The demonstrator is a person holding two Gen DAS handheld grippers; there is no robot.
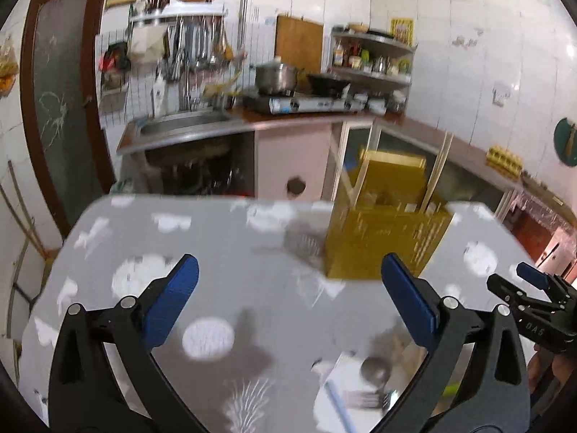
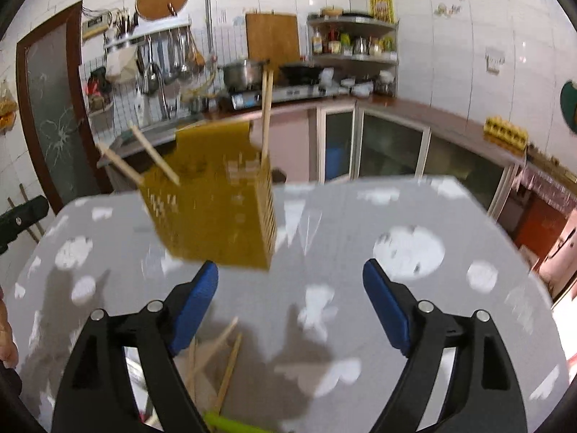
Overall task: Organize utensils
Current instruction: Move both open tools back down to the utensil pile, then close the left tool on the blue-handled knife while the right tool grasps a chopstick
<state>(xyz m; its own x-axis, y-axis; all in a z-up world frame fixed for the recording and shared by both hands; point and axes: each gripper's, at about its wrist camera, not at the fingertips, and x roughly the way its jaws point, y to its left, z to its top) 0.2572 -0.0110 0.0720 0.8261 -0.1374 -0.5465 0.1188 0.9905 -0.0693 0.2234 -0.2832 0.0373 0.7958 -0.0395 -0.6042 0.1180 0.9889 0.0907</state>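
A yellow perforated utensil holder (image 1: 389,231) stands on the grey patterned table (image 1: 216,259) with wooden chopsticks (image 1: 438,173) sticking out of it; it also shows in the right wrist view (image 2: 216,205). My left gripper (image 1: 288,303) is open and empty above the table. Below it lie a metal spoon (image 1: 375,370), a fork (image 1: 364,398) and a blue-handled utensil (image 1: 337,402). My right gripper (image 2: 290,303) is open and empty; it also shows in the left wrist view (image 1: 519,285). Loose wooden chopsticks (image 2: 223,361) and a green utensil (image 2: 230,424) lie under it.
Behind the table is a kitchen counter (image 1: 306,117) with a sink (image 1: 180,126), a stove and pot (image 1: 276,75), hanging utensils (image 2: 169,54) and a corner shelf (image 2: 355,41). A door (image 1: 61,108) stands at the left.
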